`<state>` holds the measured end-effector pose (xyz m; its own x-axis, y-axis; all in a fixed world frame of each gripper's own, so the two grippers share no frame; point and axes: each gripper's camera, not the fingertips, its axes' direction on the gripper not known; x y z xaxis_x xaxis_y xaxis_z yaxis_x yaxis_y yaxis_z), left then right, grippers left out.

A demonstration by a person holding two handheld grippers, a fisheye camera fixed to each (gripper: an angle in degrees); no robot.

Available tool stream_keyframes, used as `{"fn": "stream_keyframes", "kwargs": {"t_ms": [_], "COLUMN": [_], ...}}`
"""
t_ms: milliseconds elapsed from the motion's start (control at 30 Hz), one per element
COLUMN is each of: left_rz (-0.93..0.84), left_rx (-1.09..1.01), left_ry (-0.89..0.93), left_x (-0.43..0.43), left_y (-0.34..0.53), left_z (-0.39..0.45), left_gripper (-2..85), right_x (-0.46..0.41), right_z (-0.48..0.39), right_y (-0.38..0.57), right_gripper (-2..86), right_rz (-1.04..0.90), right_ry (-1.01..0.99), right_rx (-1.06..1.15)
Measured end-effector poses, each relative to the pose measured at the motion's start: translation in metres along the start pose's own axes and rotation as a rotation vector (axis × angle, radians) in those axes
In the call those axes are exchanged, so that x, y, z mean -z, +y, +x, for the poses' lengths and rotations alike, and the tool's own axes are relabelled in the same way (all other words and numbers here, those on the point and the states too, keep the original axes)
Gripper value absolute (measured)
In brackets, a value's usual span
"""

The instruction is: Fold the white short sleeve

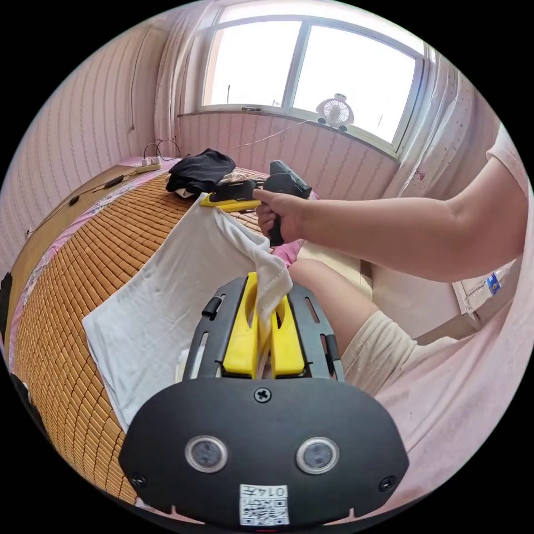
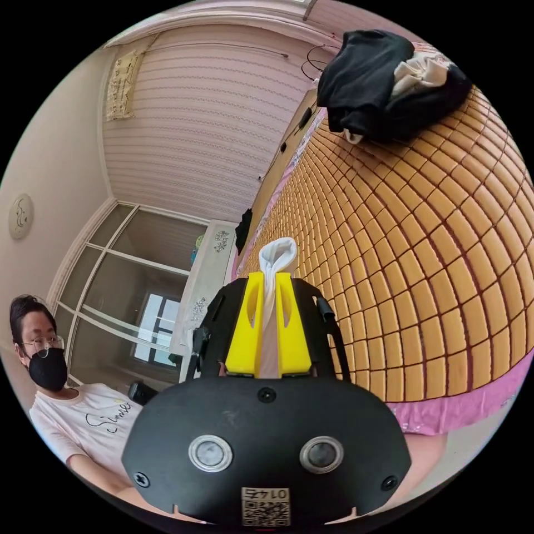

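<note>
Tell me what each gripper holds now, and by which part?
Both hold the white short sleeve: the left gripper pinches a bunched edge, the right gripper another fold of its edge.

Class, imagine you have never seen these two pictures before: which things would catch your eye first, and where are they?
First, the white shirt, spread over the bamboo mat and pinched at two points: by the left gripper near the camera and by the right gripper at the far corner. Next, the dark pile of clothes at the mat's far end, and the bright window with a small fan on its sill.

Bamboo-mat bed [image 1: 83, 261], white short sleeve [image 1: 161, 311] (partly lifted), dark clothes pile [image 1: 200, 169]
</note>
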<state>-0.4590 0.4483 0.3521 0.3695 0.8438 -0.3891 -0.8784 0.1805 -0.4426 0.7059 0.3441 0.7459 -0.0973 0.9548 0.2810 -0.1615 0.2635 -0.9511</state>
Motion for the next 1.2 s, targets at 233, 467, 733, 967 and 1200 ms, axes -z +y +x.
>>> {"fn": "stream_keyframes", "kwargs": {"t_ms": [233, 467, 733, 967, 1200], "left_rz": [0.132, 0.01, -0.004, -0.219, -0.13], "left_rx": [0.186, 0.574, 0.862, 0.922, 0.731], "left_ry": [0.084, -0.025, 0.017, -0.183, -0.258], "left_x": [0.022, 0.049, 0.07, 0.097, 0.118], "left_y": [0.001, 0.074, 0.119, 0.151, 0.137], "left_z": [-0.031, -0.117, -0.178, -0.186, -0.168], "left_gripper": [-0.8, -0.7, 3.4, 4.5, 10.0], "right_x": [-0.008, -0.19, -0.317, -0.36, -0.431], "right_z": [-0.074, -0.123, -0.158, -0.202, -0.223], "right_y": [-0.024, -0.009, 0.01, 0.02, 0.048], "right_gripper": [2.6, 3.1, 5.7, 8.5, 12.1], "right_rz": [-0.143, -0.361, -0.388, -0.471, -0.702], "right_ry": [0.243, 0.413, 0.48, 0.65, 0.868], "right_rx": [0.136, 0.228, 0.143, 0.426, 0.773]}}
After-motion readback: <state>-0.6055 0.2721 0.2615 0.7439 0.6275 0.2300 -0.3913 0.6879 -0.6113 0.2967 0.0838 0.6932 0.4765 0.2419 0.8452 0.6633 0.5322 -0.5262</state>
